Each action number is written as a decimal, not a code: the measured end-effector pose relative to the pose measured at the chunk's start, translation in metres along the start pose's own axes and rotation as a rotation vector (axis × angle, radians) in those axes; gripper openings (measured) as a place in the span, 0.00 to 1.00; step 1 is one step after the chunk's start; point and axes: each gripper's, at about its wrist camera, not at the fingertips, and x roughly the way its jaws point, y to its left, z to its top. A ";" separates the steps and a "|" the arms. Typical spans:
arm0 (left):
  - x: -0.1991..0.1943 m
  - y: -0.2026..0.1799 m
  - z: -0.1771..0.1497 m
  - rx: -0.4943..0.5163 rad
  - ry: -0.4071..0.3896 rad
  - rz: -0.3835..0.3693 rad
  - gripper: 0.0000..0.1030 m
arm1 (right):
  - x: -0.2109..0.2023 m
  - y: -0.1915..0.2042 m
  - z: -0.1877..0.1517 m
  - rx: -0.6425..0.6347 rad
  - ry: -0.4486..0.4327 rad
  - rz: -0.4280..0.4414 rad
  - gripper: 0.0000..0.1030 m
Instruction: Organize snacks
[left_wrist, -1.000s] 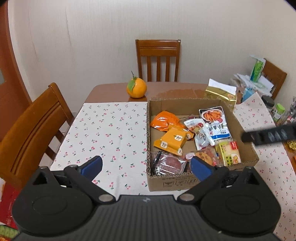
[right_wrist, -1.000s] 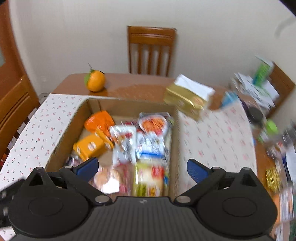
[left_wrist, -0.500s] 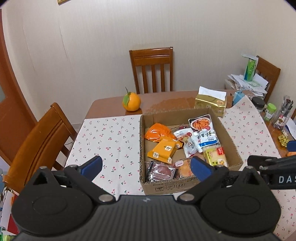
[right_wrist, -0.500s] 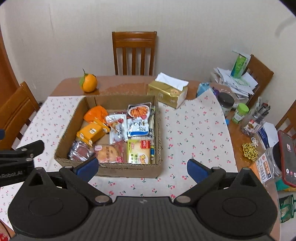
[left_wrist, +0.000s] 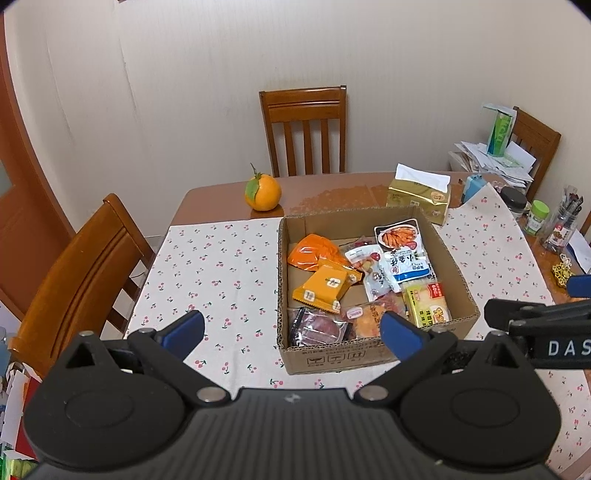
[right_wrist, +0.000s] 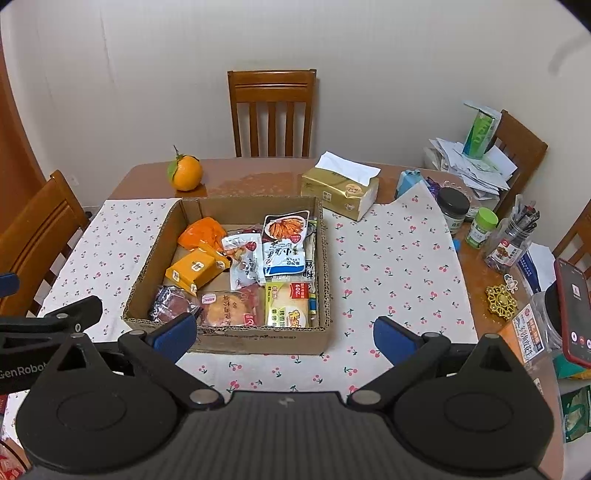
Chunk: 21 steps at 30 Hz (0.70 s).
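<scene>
An open cardboard box (left_wrist: 369, 354) (right_wrist: 258, 338) sits mid-table and holds several snack packets: an orange bag (left_wrist: 314, 253) (right_wrist: 203, 232), an orange packet (left_wrist: 325, 286) (right_wrist: 194, 269), a white-blue pouch (left_wrist: 404, 264) (right_wrist: 284, 256), a yellow bread pack (left_wrist: 428, 306) (right_wrist: 288, 304) and a dark red pack (left_wrist: 314, 328) (right_wrist: 171, 301). My left gripper (left_wrist: 291, 332) is open and empty, high above the box's near left. My right gripper (right_wrist: 284, 336) is open and empty, above the box's near edge.
An orange fruit (left_wrist: 263, 192) (right_wrist: 184, 173) and a gold tissue pack (left_wrist: 419, 195) (right_wrist: 340, 186) stand behind the box. Jars, a pen holder (right_wrist: 511, 236), papers and a phone (right_wrist: 574, 314) crowd the table's right side. Wooden chairs (left_wrist: 74, 273) (right_wrist: 271, 110) surround the cherry-print cloth (left_wrist: 218, 266).
Both grippers have pulled back and up from the box, so more of the table shows. The snacks in the box have not moved.
</scene>
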 end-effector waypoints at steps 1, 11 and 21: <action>0.000 0.000 0.000 -0.001 0.001 -0.001 0.98 | 0.000 0.000 0.000 0.000 0.002 0.002 1.00; 0.004 0.001 0.000 -0.010 0.012 0.003 0.98 | 0.002 0.000 0.001 0.000 0.003 0.004 1.00; 0.005 0.001 0.001 -0.012 0.017 0.002 0.98 | 0.005 0.001 0.003 0.000 0.005 0.001 1.00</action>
